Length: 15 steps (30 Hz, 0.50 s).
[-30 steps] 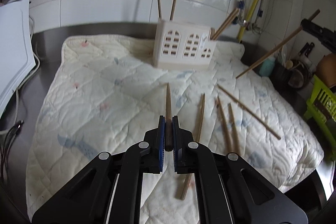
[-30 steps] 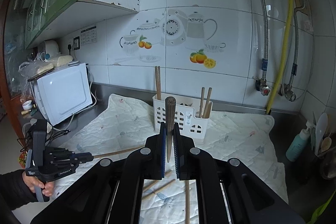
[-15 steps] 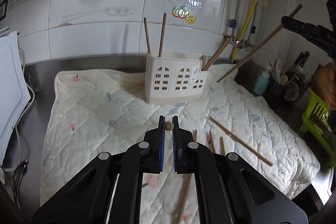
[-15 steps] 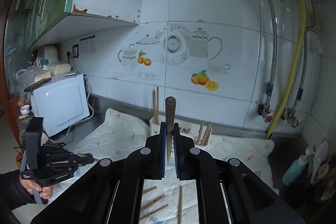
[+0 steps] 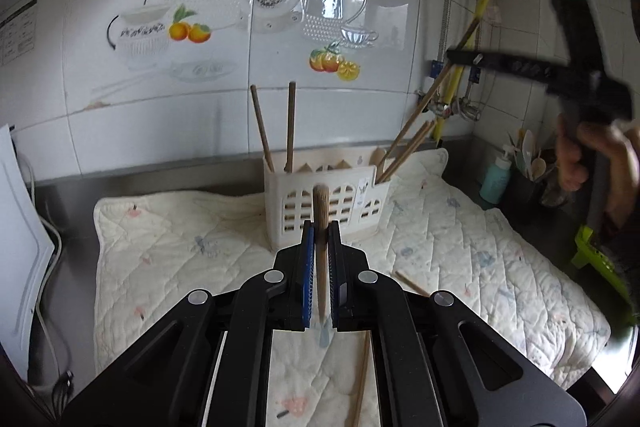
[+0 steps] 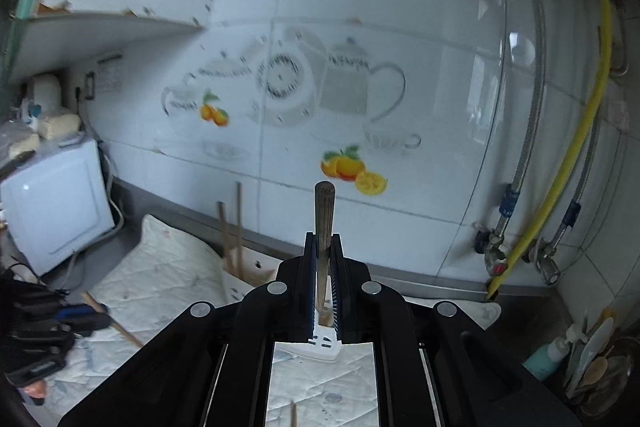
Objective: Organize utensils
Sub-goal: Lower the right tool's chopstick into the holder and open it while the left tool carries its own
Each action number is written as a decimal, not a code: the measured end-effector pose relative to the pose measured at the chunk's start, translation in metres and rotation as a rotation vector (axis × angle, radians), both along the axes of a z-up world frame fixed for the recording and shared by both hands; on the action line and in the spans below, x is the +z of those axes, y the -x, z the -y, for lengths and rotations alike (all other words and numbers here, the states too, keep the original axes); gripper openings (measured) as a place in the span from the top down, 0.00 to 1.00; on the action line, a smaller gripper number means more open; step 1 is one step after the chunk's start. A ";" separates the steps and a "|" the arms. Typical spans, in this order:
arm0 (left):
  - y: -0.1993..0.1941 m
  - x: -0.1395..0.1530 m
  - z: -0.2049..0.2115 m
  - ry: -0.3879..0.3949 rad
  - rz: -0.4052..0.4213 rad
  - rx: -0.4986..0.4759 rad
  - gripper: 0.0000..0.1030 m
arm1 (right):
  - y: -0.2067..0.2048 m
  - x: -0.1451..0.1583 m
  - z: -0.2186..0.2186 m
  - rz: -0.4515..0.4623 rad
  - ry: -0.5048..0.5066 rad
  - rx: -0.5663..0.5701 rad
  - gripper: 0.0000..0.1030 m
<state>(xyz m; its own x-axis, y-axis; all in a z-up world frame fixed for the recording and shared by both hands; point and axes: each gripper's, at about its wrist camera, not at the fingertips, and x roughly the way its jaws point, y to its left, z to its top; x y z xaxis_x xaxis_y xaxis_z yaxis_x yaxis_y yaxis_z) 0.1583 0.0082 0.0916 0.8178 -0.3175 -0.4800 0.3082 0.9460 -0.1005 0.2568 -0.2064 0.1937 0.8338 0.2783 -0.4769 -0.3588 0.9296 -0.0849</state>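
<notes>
My left gripper is shut on a wooden chopstick, held upright in front of the white slotted utensil holder, which stands on the quilted mat. The holder has two chopsticks at its left end and several at its right end. My right gripper is shut on another chopstick. In the left wrist view that gripper hangs high at the right, and its chopstick slants down into the holder's right end. Loose chopsticks lie on the mat.
A white appliance stands at the counter's left end. A teal bottle and a cup of wooden spoons stand at the right. Pipes and a yellow hose run down the tiled wall. A green rack is at far right.
My left gripper has risen and tipped its chopstick upright, closer to the holder. My right gripper has moved up and in; its chopstick tip now reaches the holder's right end.
</notes>
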 end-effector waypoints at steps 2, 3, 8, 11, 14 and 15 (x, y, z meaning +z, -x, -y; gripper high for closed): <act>-0.005 0.008 0.004 -0.005 0.017 -0.007 0.95 | -0.014 -0.010 -0.001 -0.035 0.005 -0.007 0.94; -0.008 0.012 0.005 -0.006 0.024 -0.009 0.95 | -0.019 -0.015 -0.002 -0.050 0.008 -0.010 0.94; -0.023 0.039 0.016 0.003 0.077 -0.025 0.95 | -0.042 -0.042 -0.005 -0.127 0.031 -0.014 0.94; -0.033 0.059 0.025 0.005 0.126 -0.031 0.95 | -0.048 -0.051 -0.005 -0.139 0.045 -0.022 0.93; -0.046 0.078 0.035 0.001 0.170 -0.031 0.95 | -0.047 -0.051 -0.001 -0.124 0.031 -0.023 0.90; -0.051 0.086 0.038 0.002 0.190 -0.028 0.95 | -0.046 -0.049 0.001 -0.116 0.024 -0.022 0.84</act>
<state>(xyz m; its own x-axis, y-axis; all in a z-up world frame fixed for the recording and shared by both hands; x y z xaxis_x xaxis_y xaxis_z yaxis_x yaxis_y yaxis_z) 0.2094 -0.0297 0.1773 0.8846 -0.3421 -0.3168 0.3482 0.9366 -0.0394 0.3030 -0.2077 0.1448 0.7784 0.2475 -0.5770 -0.3467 0.9356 -0.0664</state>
